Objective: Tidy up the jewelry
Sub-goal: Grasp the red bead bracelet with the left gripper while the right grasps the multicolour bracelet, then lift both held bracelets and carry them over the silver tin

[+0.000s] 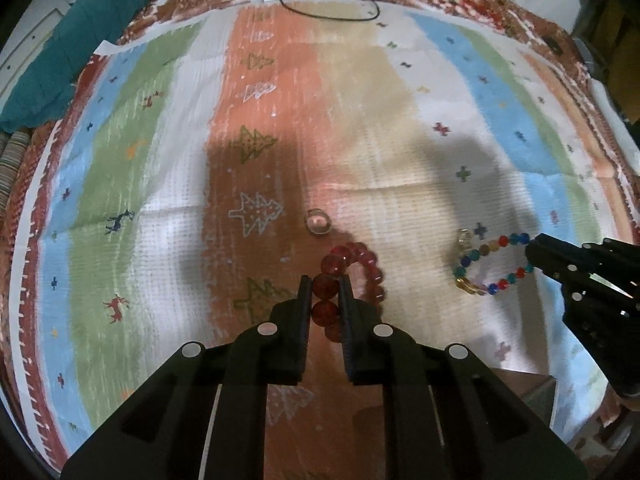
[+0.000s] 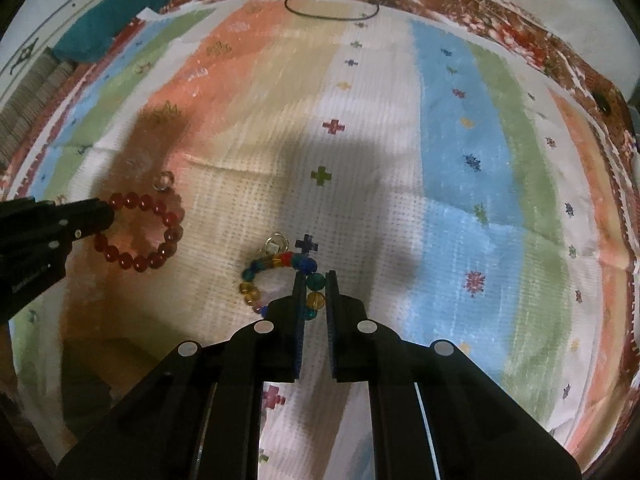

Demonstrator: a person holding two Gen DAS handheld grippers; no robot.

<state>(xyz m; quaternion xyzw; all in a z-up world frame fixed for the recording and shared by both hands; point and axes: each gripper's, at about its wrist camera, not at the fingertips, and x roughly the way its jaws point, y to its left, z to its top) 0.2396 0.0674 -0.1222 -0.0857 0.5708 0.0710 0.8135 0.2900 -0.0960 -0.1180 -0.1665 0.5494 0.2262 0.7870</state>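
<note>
Red beads sit pinched between the jaws of my left gripper point(image 1: 325, 286). They belong to the red bracelet point(image 1: 354, 276), and the rest of its ring hangs out to one side of the jaws, over the orange stripe of the cloth point(image 1: 256, 160). I hold only a bead or two, so the loop can swing free and not get crushed.

My right gripper point(image 2: 315, 280) does the same job with the rainbow bracelet point(image 2: 280, 276). Its jaws are clenched on a green bead and a yellow bead, and the other beads curl away to the left over the white stripe. In the left wrist view the rainbow bracelet looks like a little ring with the right gripper biting one end.

Both grippers point steeply down at the cloth, so I think I am picking the two bracelets up at once. I cannot tell if the far beads touch the cloth.

Two small clear rings are close by. One clear ring point(image 1: 318, 222) lies on the cloth just past the red bracelet. The other clear ring point(image 2: 276, 245) is by the top of the rainbow bracelet, and I cannot tell if it is tied to it.

Far off, a black cord point(image 1: 320, 4) loops at the edge of the cloth, and a teal blanket point(image 1: 80, 40) is bunched in the corner.
</note>
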